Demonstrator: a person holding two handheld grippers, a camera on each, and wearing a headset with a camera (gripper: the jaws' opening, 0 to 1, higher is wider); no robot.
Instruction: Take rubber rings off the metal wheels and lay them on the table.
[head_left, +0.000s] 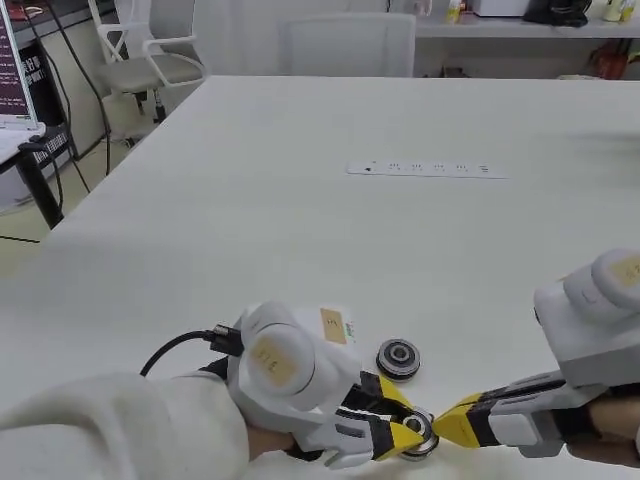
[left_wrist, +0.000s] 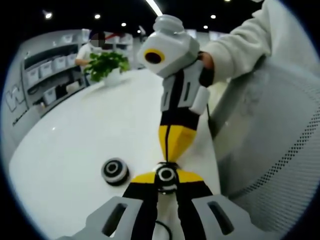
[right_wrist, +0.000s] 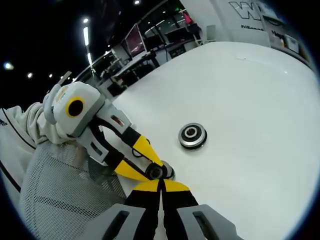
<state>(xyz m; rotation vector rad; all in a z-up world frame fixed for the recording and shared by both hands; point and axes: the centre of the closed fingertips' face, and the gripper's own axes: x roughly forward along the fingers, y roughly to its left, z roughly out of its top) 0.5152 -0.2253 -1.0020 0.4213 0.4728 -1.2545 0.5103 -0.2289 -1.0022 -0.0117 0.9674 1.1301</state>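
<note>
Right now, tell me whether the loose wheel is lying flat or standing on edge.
Lying flat: the loose wheel rests on the table with its round face and centre hole pointing up.

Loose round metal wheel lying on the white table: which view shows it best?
Right gripper view: the loose round metal wheel lies unobstructed, its concentric bands distinct. Head view shows it small, left gripper view blurrier.

Head downward, gripper views opposed, sharing wheel (left_wrist: 166, 176)

Two metal wheels (head_left: 399, 358) (head_left: 418, 429), two tools (left_wrist: 166, 177) (right_wrist: 160, 183), one power strip (head_left: 425, 169)
</note>
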